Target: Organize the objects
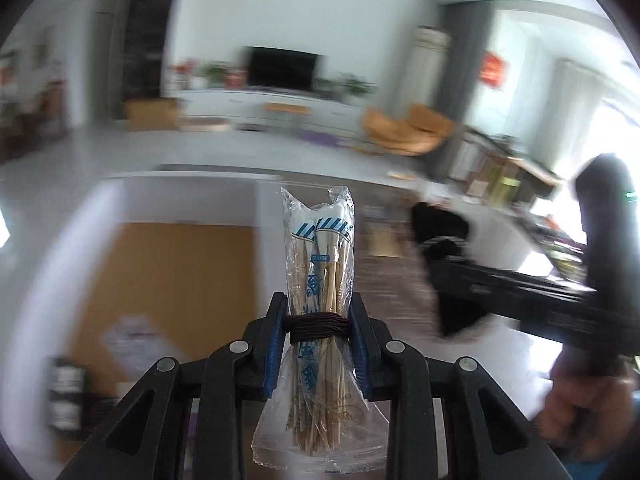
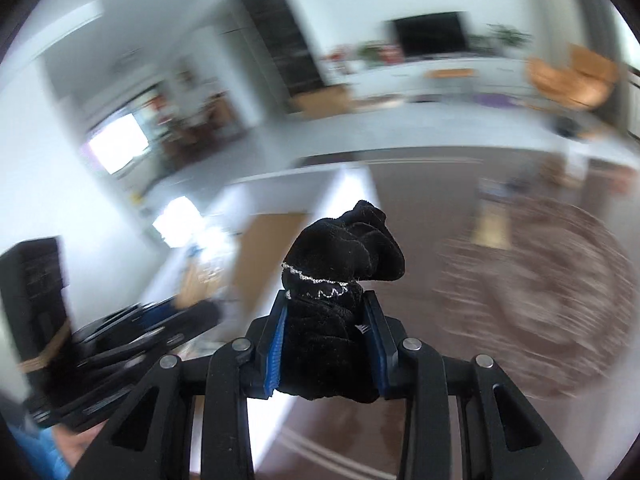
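Observation:
My left gripper (image 1: 319, 322) is shut on a bundle of wrapped disposable chopsticks (image 1: 320, 264), tied with a brown band and held upright in the air. My right gripper (image 2: 327, 312) is shut on a crumpled black cloth (image 2: 344, 256) with a thin white zigzag trim, also held up. The right gripper with the black cloth (image 1: 440, 240) also shows blurred at the right of the left wrist view. The left gripper (image 2: 132, 336) shows blurred at the lower left of the right wrist view.
A white box with a tan bottom (image 1: 168, 272) sits below and left. A brown table surface (image 2: 420, 208) holds a round woven mat (image 2: 540, 292). A living room with a TV (image 1: 282, 67) and orange chairs (image 1: 408, 132) lies beyond. Both views are motion-blurred.

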Demonstrator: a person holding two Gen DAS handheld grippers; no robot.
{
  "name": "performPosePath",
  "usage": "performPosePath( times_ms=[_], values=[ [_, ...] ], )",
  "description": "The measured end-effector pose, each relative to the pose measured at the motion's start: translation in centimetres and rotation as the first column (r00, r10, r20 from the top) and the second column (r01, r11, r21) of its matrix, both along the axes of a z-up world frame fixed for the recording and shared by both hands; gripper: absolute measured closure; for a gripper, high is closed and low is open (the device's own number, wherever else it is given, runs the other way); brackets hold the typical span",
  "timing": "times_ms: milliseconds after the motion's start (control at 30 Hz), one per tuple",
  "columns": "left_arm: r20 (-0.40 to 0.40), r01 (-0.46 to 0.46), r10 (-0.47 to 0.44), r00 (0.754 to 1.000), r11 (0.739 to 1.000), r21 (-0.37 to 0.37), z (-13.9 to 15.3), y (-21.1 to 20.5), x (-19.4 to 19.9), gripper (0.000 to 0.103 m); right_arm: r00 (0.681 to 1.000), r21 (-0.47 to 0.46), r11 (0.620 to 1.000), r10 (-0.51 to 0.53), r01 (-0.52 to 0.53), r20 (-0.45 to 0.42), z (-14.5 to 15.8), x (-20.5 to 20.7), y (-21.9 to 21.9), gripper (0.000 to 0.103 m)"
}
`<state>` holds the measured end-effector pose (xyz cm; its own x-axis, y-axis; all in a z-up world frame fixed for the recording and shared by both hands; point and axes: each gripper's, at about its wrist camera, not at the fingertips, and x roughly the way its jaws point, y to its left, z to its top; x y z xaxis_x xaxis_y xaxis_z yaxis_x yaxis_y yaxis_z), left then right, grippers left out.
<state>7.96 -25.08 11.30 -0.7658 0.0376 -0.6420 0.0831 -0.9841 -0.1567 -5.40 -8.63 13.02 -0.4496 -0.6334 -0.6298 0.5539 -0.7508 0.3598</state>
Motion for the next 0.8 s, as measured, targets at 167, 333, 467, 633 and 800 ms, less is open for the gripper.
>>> performPosePath(
  times_ms=[167, 333, 467, 633, 800],
  values=[
    [0.202, -0.219, 0.247, 0.948, 0.964, -0.152, -5.1, -8.9, 1.5, 0.065, 0.967, 0.006, 0.968, 0.249, -0.25, 0.049, -1.6, 2.8, -10.9, 0.054],
    [0.277, -0.316, 0.349, 0.895, 0.936, -0.157, -8.1, -11.7, 2.4, 0.033, 0.949, 0.046, 0.95, 0.304, -0.308, 0.085, -4.3, 4.0, -13.4, 0.027],
    [0.179, -0.297, 0.326, 0.928, 0.939, -0.17, -6.1, -9.2, 2.3, 0.033, 0.982, 0.063, 0.98, 0.189, -0.188, -0.013, -4.1, 3.4, -8.5, 0.011],
    [0.07, -0.131, 0.141, 0.988, 0.983, -0.13, -2.9, -2.6, 1.4, 0.024, 0.985, 0.197, 0.972, -0.098, 0.125, -0.145, -8.2, 1.3, 1.2, 0.001],
    [0.032, 0.167, -0.165, 0.986, 0.983, -0.079, -1.7, 8.0, 1.0, 0.01, 0.93, 0.367, 0.855, -0.352, 0.365, -0.106, -14.8, -1.1, 11.1, 0.001]
  ],
)
